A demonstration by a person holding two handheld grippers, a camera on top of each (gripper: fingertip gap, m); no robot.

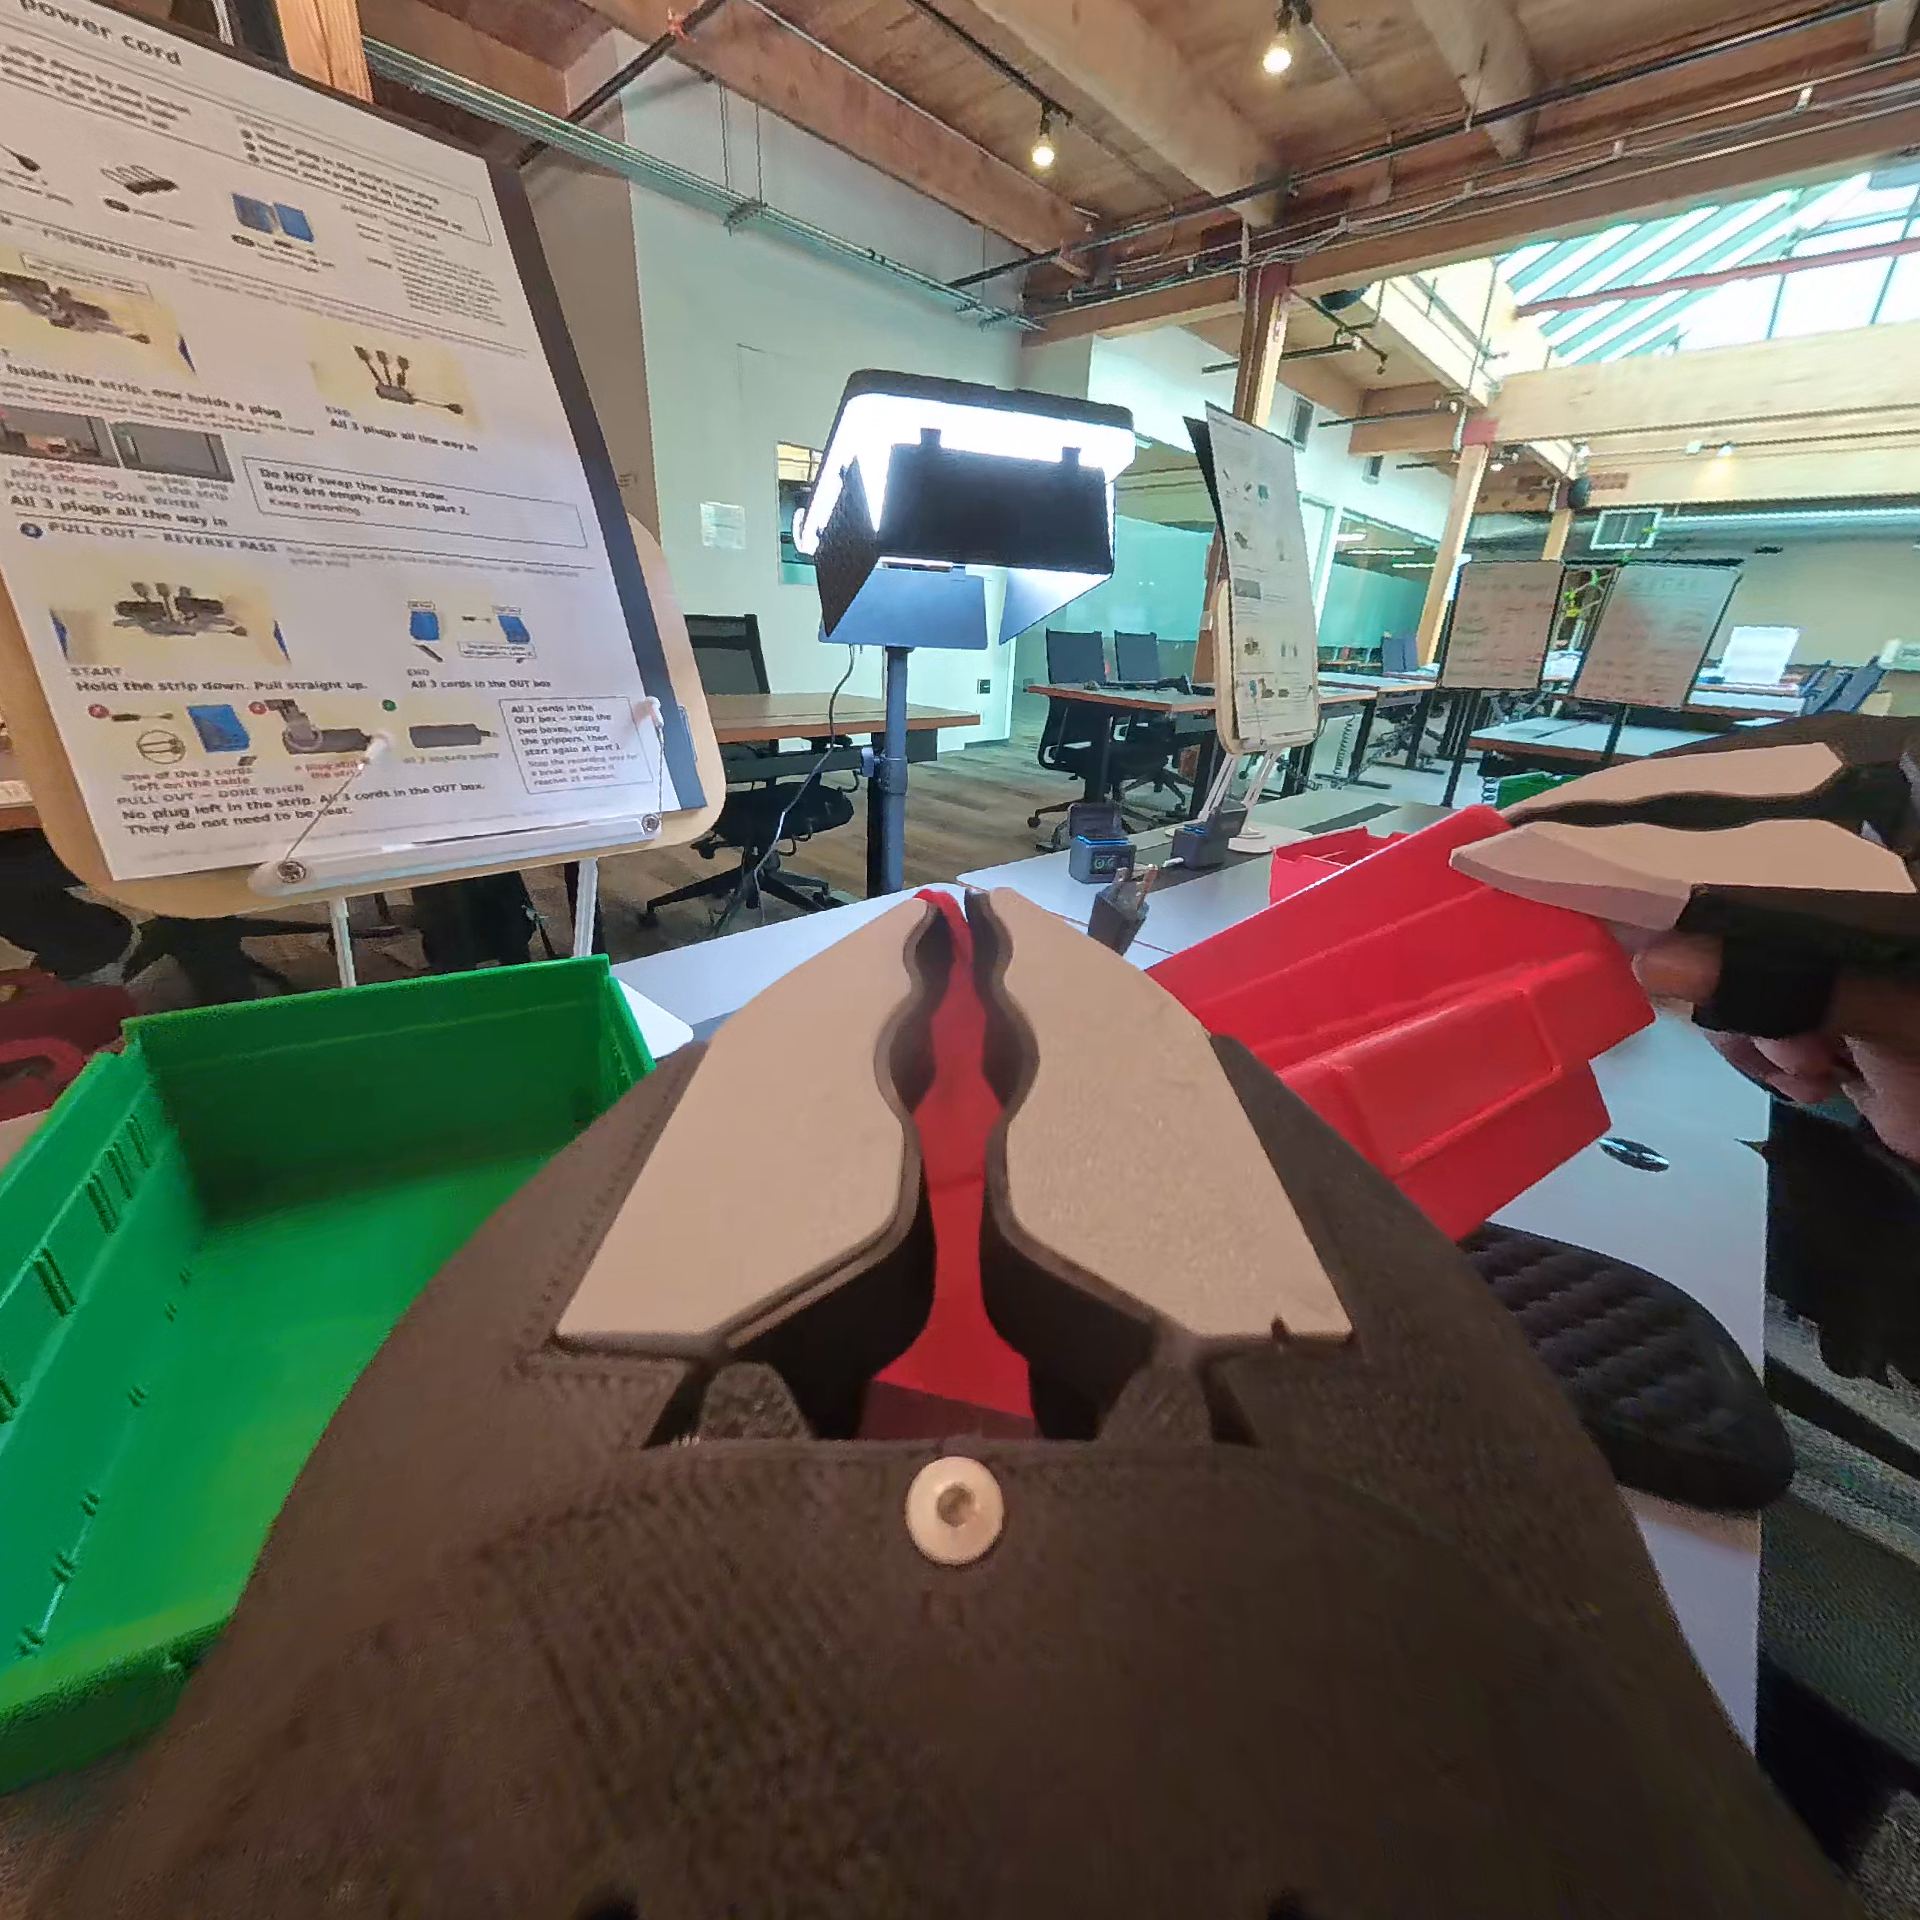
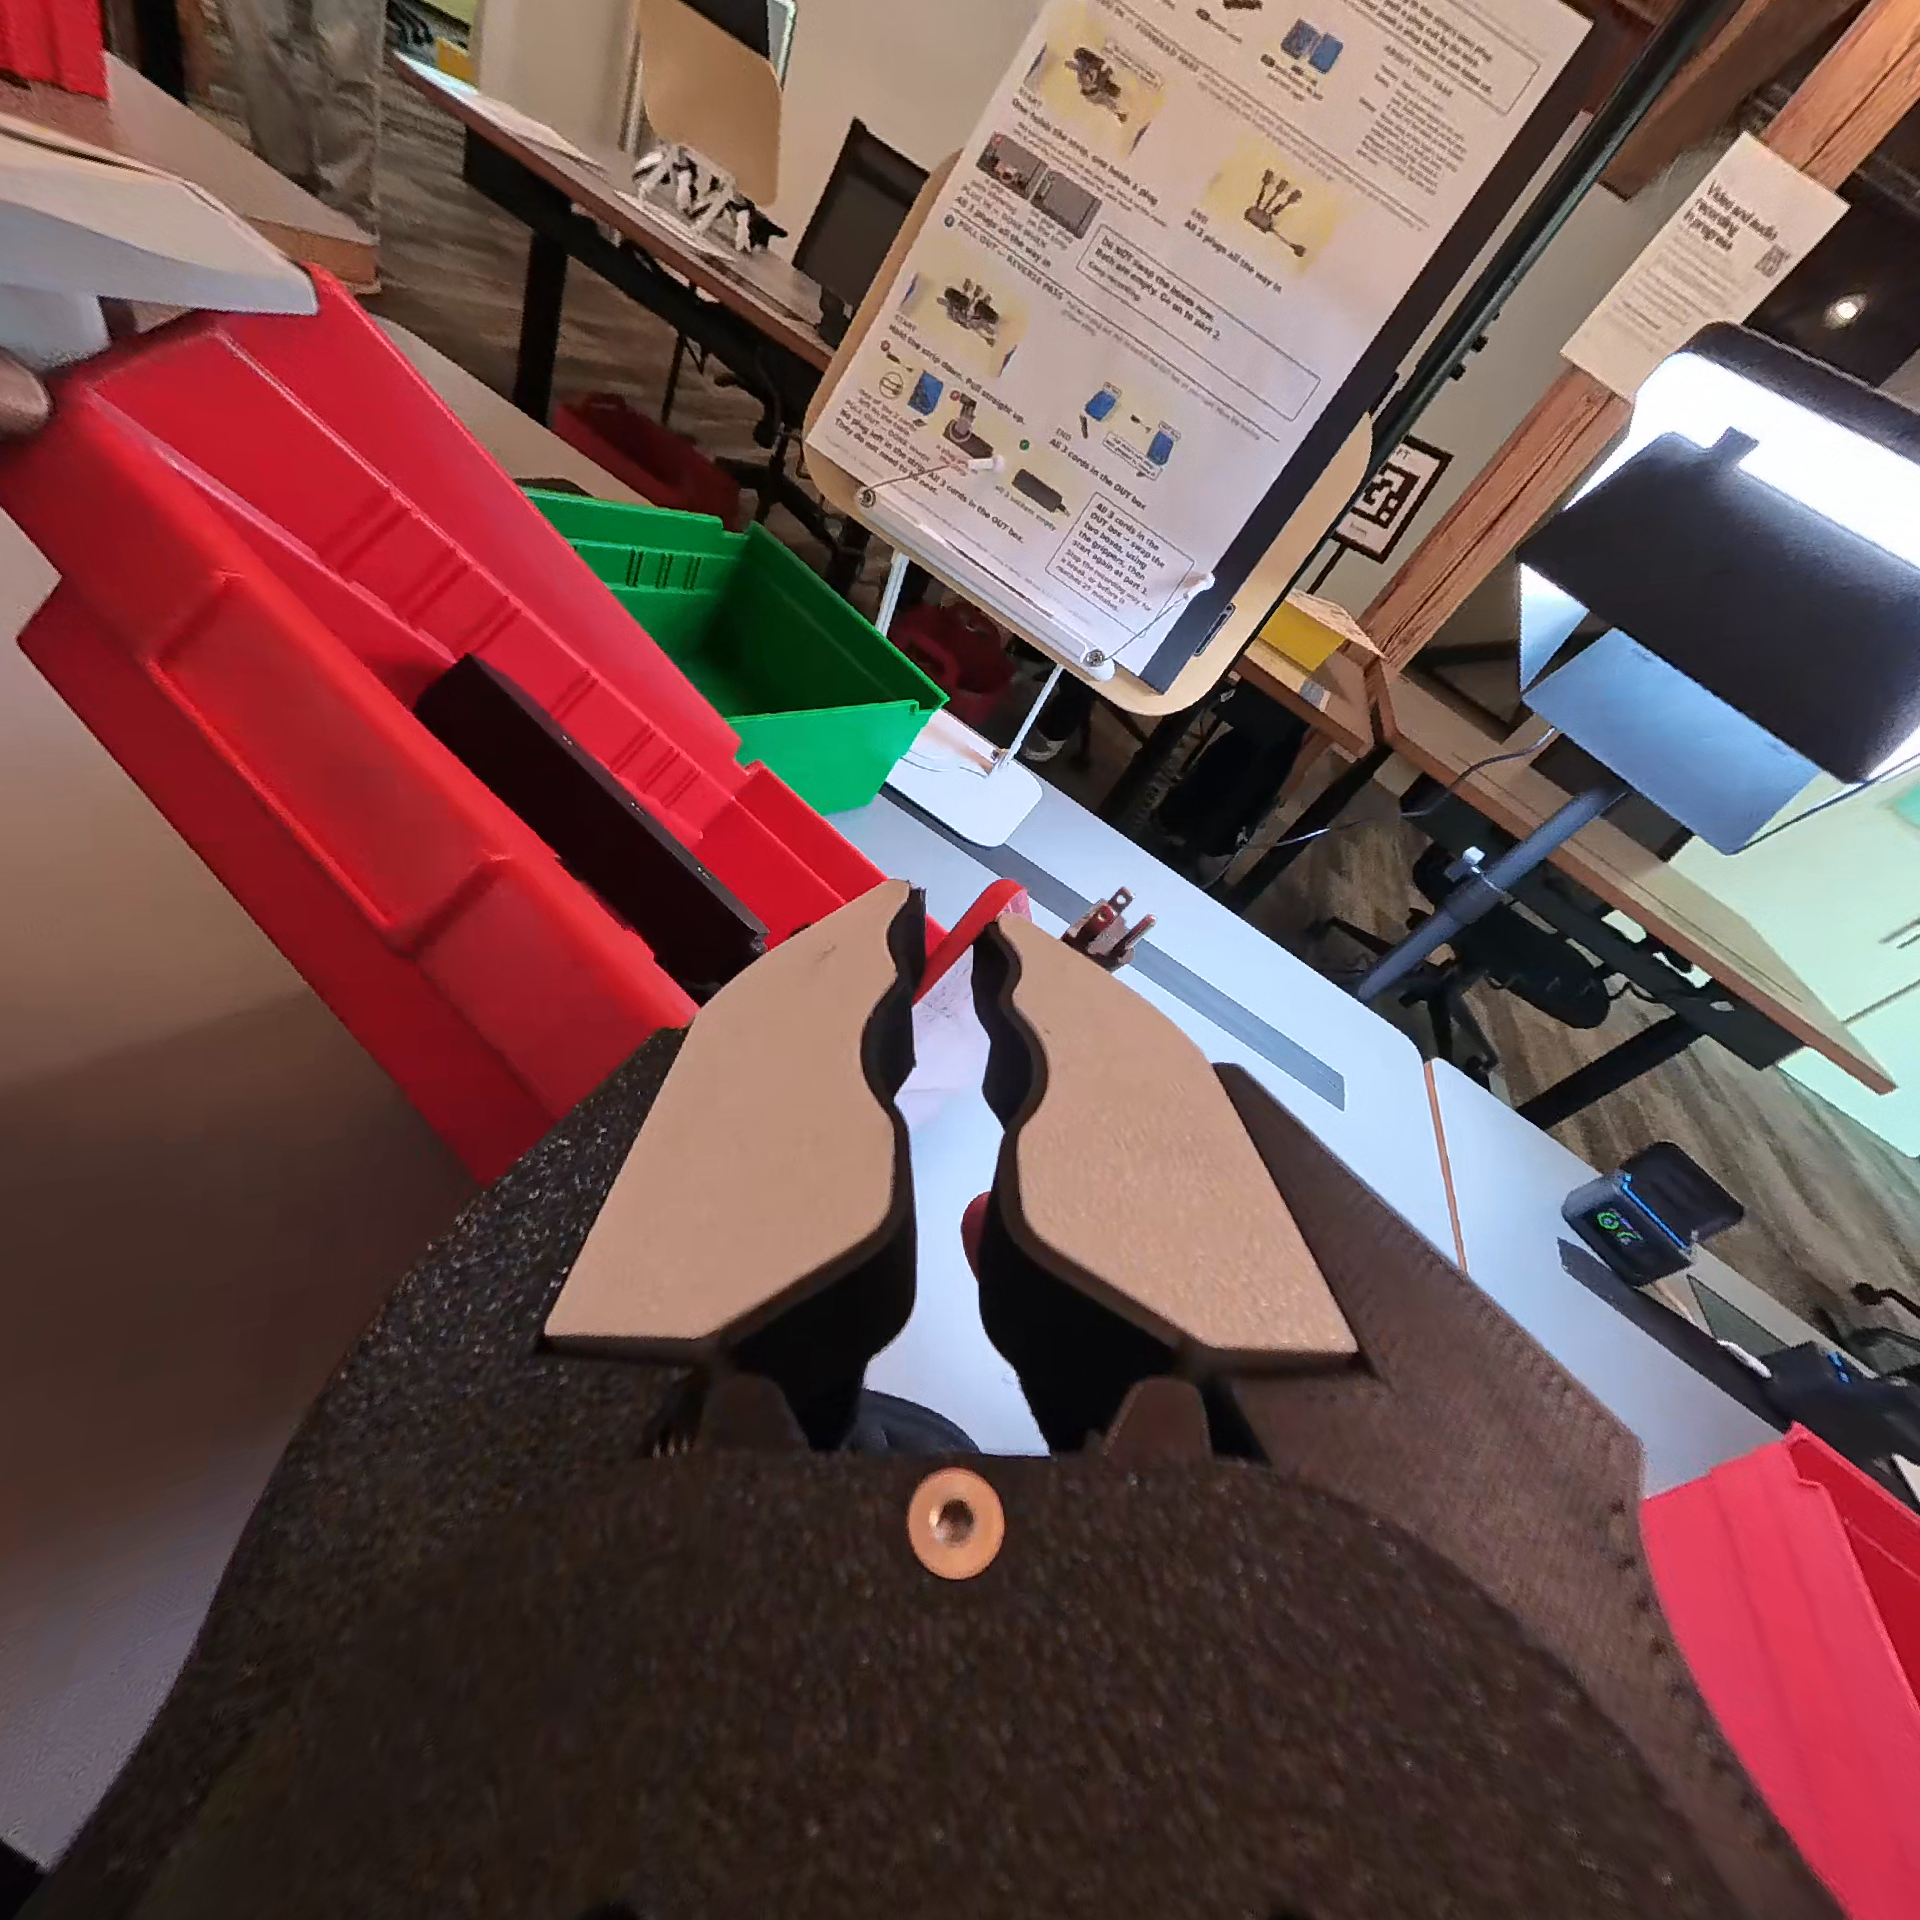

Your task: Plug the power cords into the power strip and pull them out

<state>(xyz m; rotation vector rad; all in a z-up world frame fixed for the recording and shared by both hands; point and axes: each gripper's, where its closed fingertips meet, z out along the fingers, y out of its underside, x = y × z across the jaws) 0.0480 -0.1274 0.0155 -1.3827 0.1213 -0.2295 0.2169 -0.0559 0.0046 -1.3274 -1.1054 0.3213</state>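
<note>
A red bin (image 1: 1403, 997) is tilted up off the white table (image 1: 1683, 1174). My left gripper (image 1: 956, 904) is shut on one of its walls; red plastic fills the gap between the fingers. In the right wrist view, my right gripper (image 2: 951, 914) is shut on the red bin's (image 2: 312, 727) rim, and the left gripper (image 2: 260, 291) grips the far end. The right gripper also shows in the left wrist view (image 1: 1486, 842). A flat black block (image 2: 582, 800) lies against the bin. A dark plug (image 1: 1117, 914) stands prongs-up on the table, also in the right wrist view (image 2: 1112, 930).
A green bin (image 1: 364, 1049) sits at the left, also in the right wrist view (image 2: 831, 748). An instruction board (image 1: 312, 468) on a stand and a light panel (image 1: 966, 488) stand behind. Small charger cases (image 1: 1101, 852), a black padded mat (image 1: 1631, 1371) and another red bin (image 2: 1808, 1662) are near. My hands' fingertips stand some 20 cm from each other.
</note>
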